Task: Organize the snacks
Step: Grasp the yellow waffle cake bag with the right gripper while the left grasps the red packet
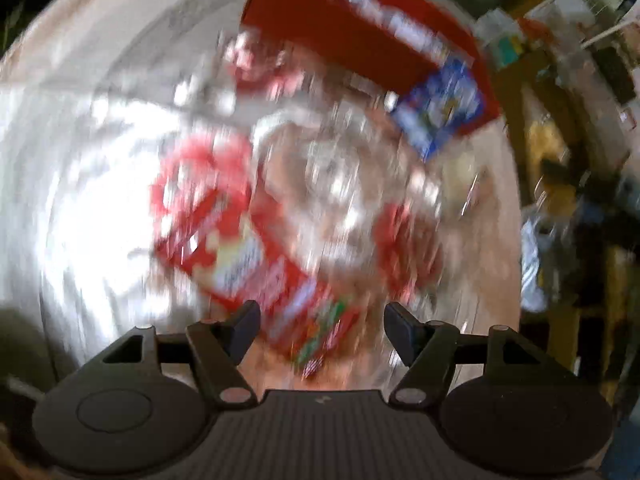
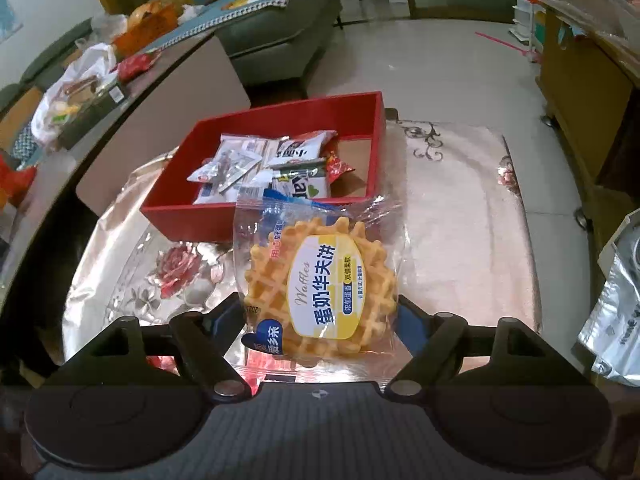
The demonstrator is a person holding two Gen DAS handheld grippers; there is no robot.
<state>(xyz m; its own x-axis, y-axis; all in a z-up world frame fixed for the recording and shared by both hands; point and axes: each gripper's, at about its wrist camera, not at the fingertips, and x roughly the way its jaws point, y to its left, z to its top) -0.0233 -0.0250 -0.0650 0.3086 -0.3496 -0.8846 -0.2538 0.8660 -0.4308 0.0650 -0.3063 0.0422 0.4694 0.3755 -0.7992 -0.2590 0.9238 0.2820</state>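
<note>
Clear-wrapped yellow waffle pack (image 2: 320, 288) clamped in right hand-held gripper (image 2: 320, 320); red open-top box (image 2: 264, 216) dead ahead, far side. Left hand-held gripper (image 1: 322, 316) released, over blurred red packet (image 1: 244, 240).

A plain red tray (image 2: 264, 120) is seen on a shiny pink tablecloth (image 2: 460, 216) patterned with red roses. In front of the tray, a golden grid-patterned waffle (image 2: 316, 292) is shown under a yellow-and-white label.

Left wrist view is smeared with motion blur and white glare; right wrist view is sharp, perhaps dim, edges bowed.
</note>
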